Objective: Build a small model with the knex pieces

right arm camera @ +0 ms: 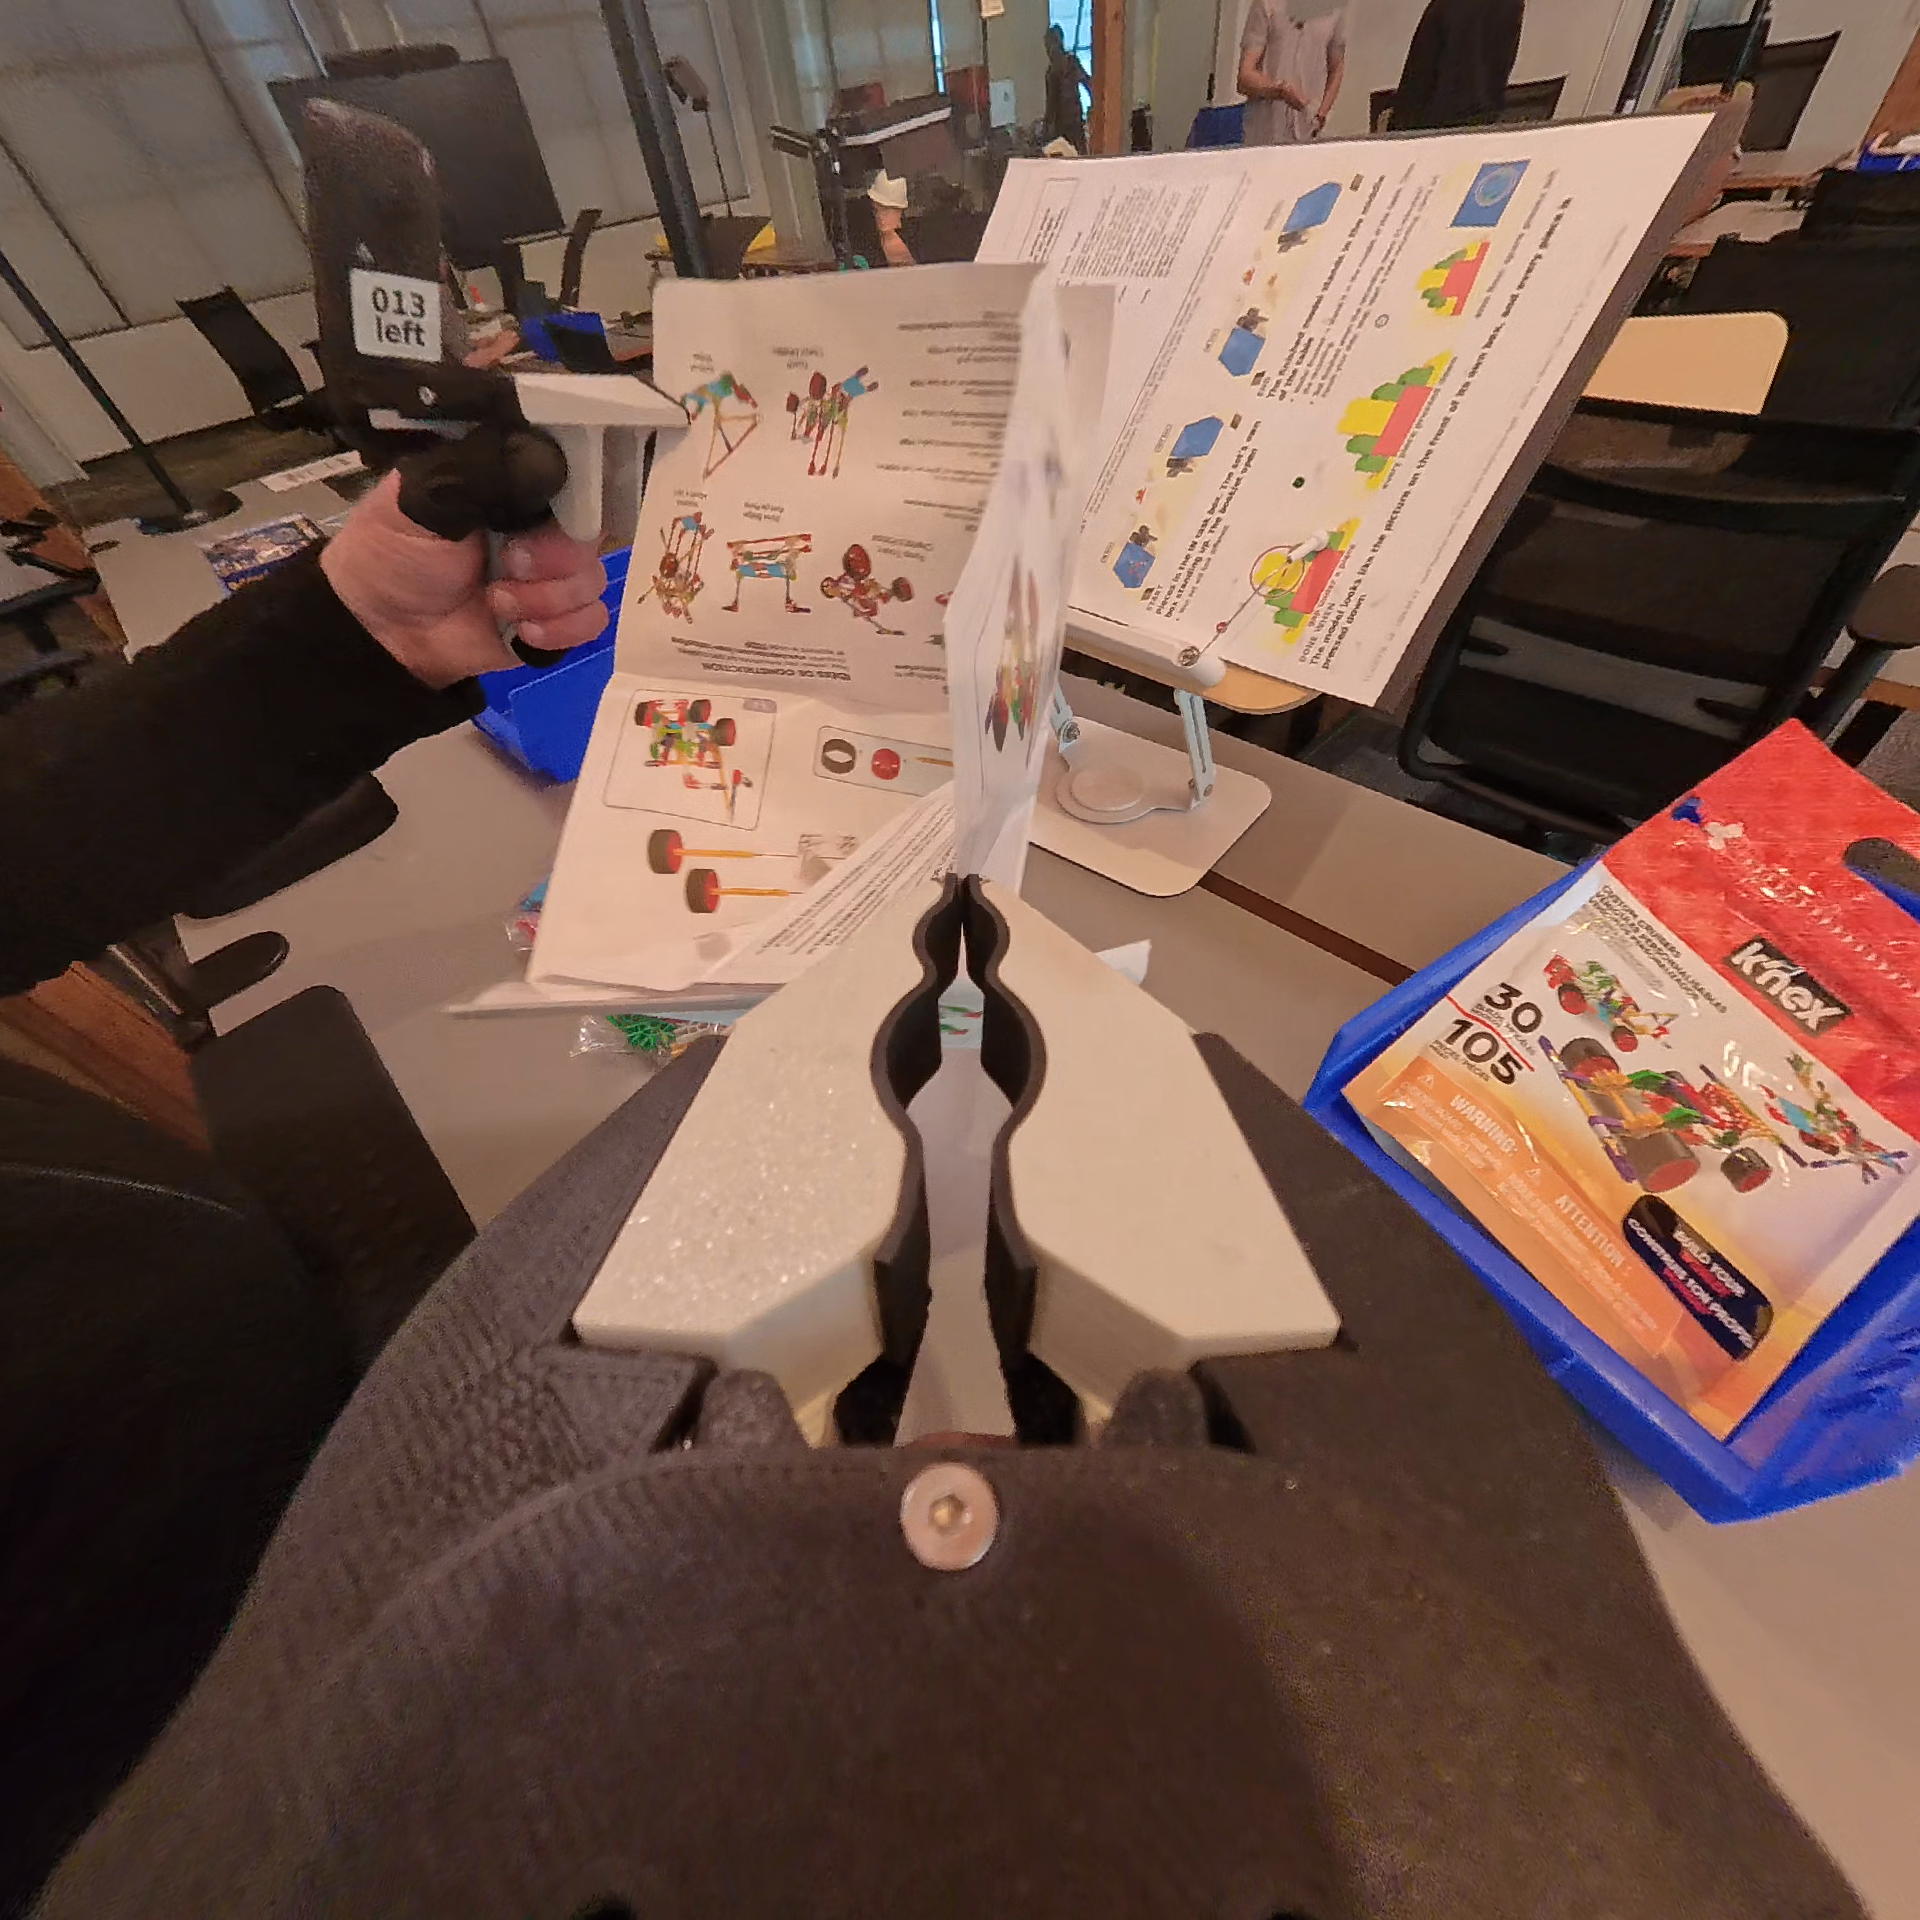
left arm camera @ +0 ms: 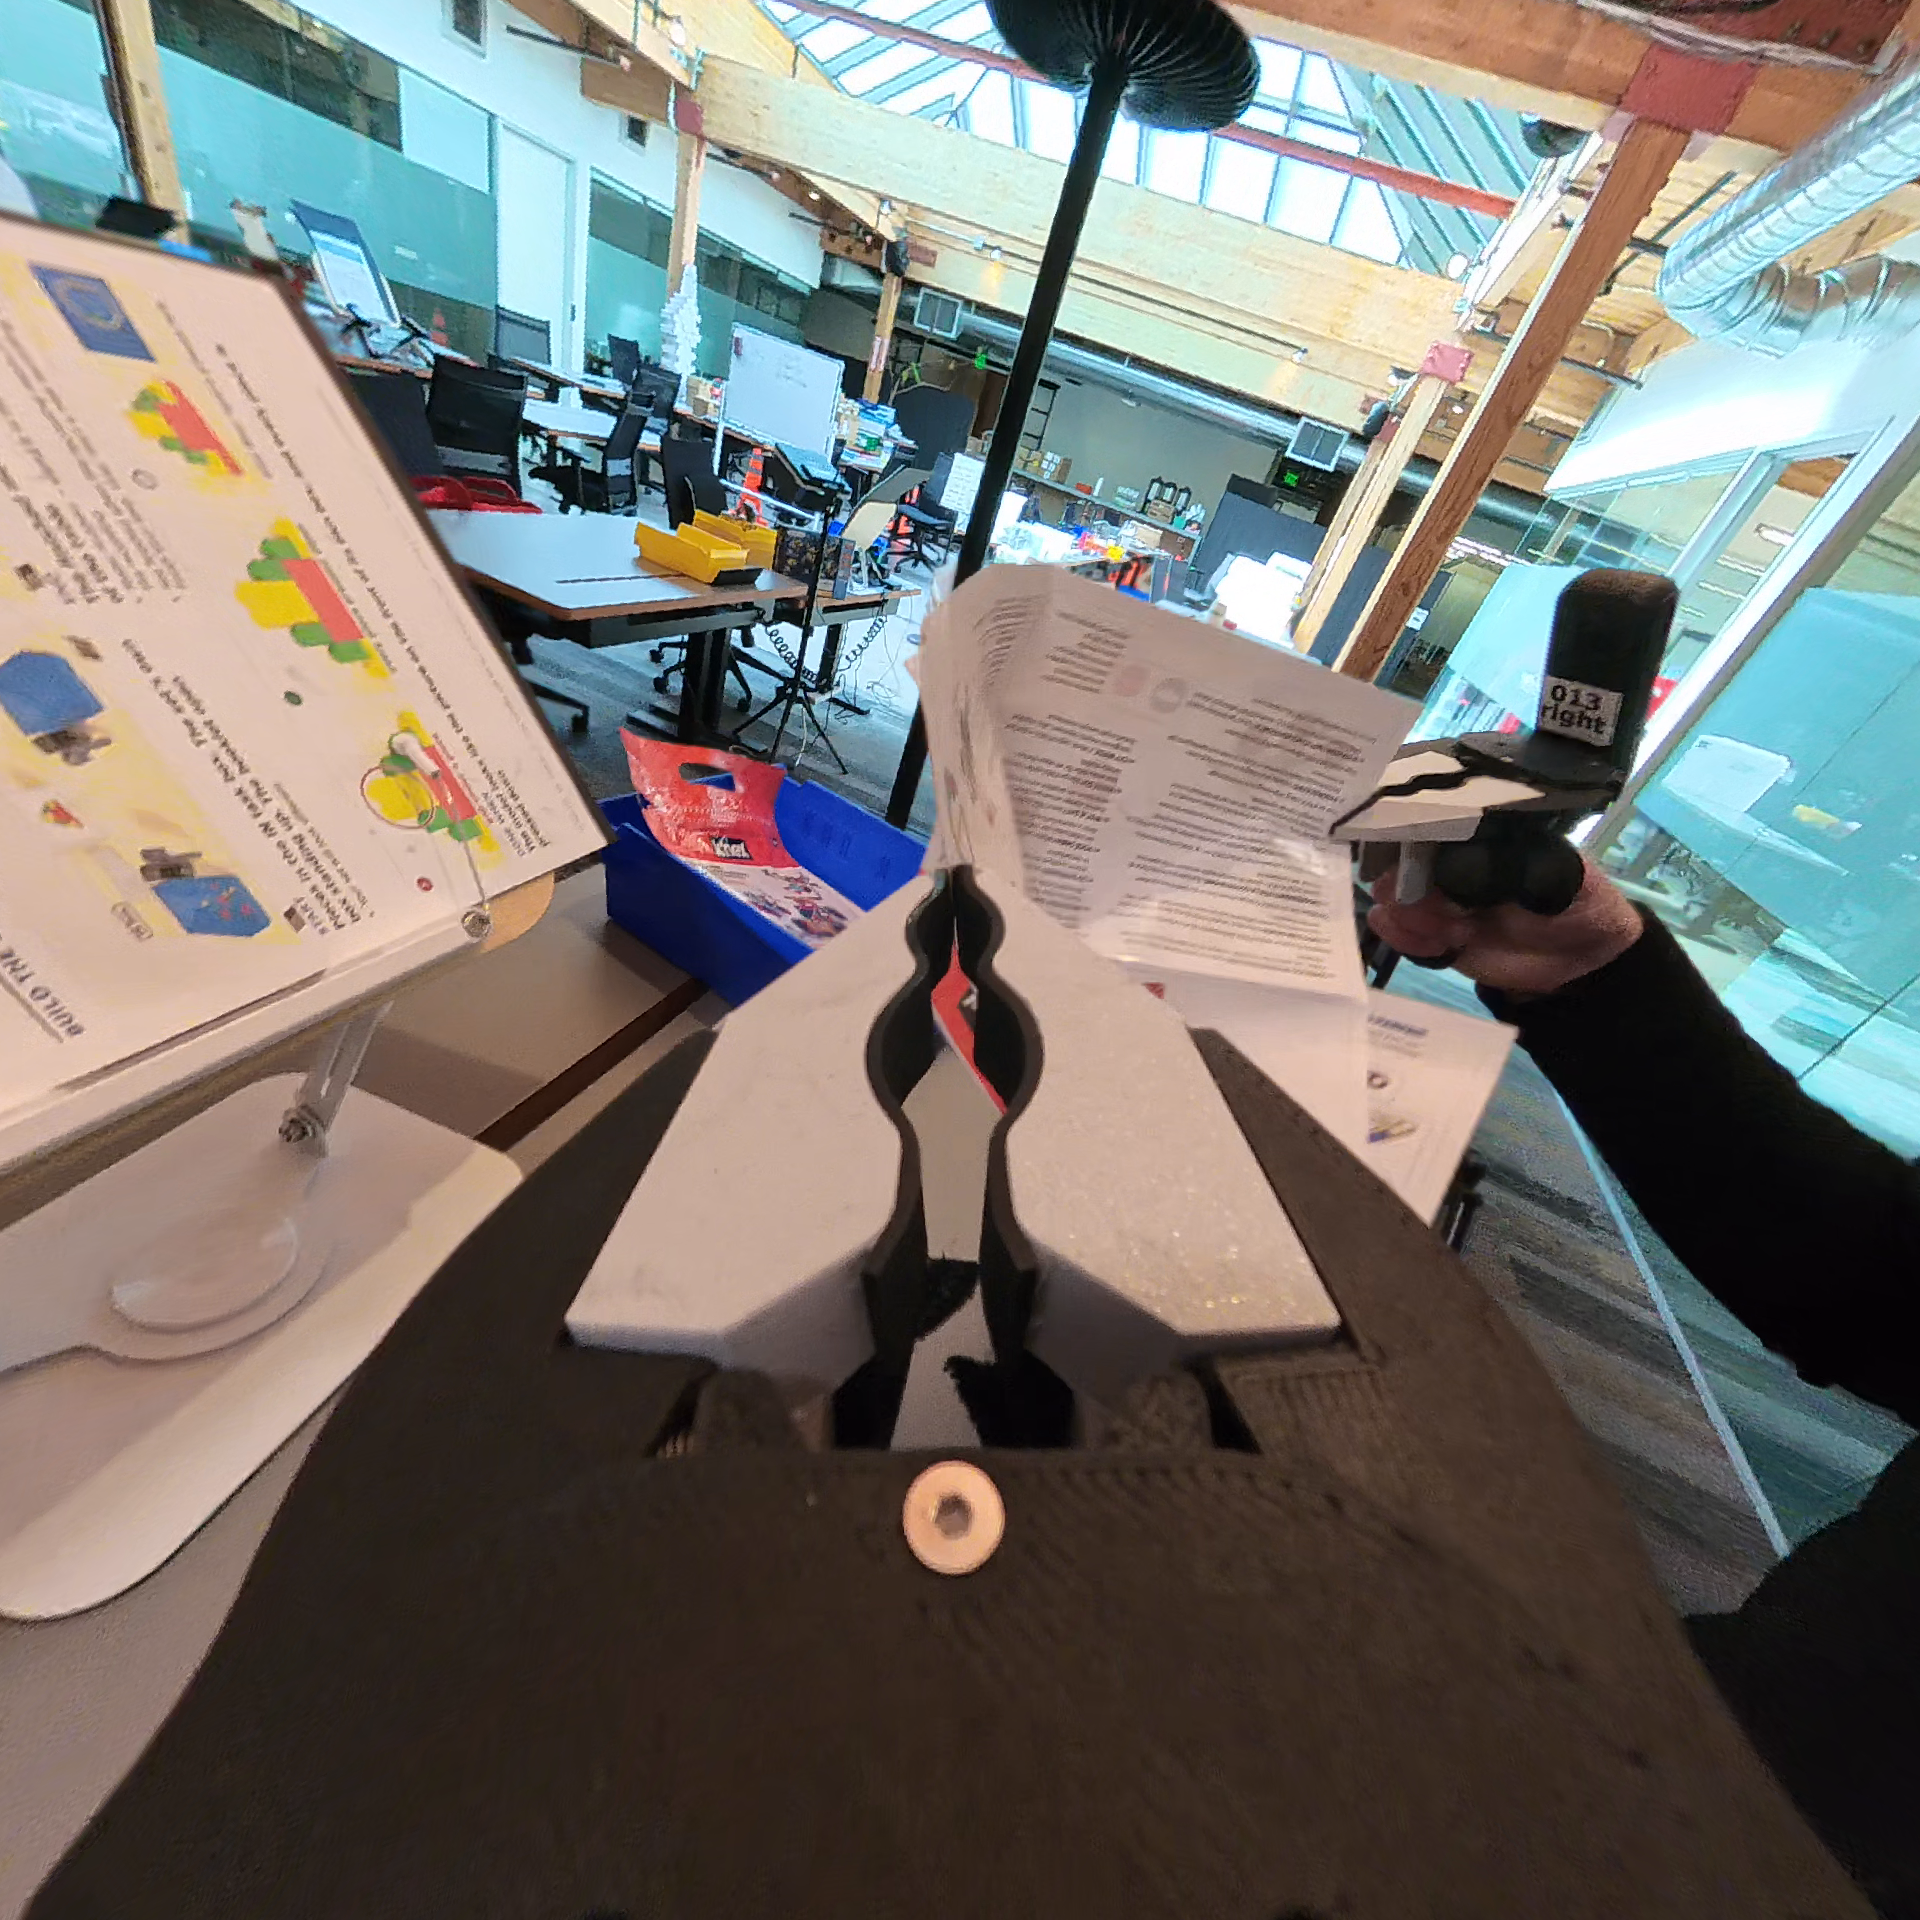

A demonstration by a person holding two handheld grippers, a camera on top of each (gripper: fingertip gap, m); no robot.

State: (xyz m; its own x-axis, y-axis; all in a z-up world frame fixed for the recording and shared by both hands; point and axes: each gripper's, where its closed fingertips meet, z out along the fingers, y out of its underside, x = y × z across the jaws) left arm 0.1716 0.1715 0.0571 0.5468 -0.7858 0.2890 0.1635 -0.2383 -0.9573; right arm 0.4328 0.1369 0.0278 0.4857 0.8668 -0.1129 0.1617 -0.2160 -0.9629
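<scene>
A folded white paper leaflet (left arm camera: 1143,769) with printed text and coloured toy pictures is held up in the air between both grippers. My left gripper (left arm camera: 953,878) is shut on its lower left edge. My right gripper (right arm camera: 964,883) is shut on a fold of the same leaflet (right arm camera: 821,520). Each gripper also shows in the other's view, pinching the leaflet's far edge: the right one (left arm camera: 1351,826) and the left one (right arm camera: 681,410), each held by a hand in a dark sleeve. The leaflet is partly unfolded and bent.
A blue bin (right arm camera: 1351,1081) holds a red and orange toy bag (right arm camera: 1662,1091). An instruction board (right arm camera: 1351,395) leans on a white stand (right arm camera: 1143,810). Small bags of parts (right arm camera: 634,1034) lie under the leaflet. A black pole (left arm camera: 1029,364) rises behind the grey table (right arm camera: 468,1039). The left gripper's tips are roughly 30 centimetres from the right gripper's.
</scene>
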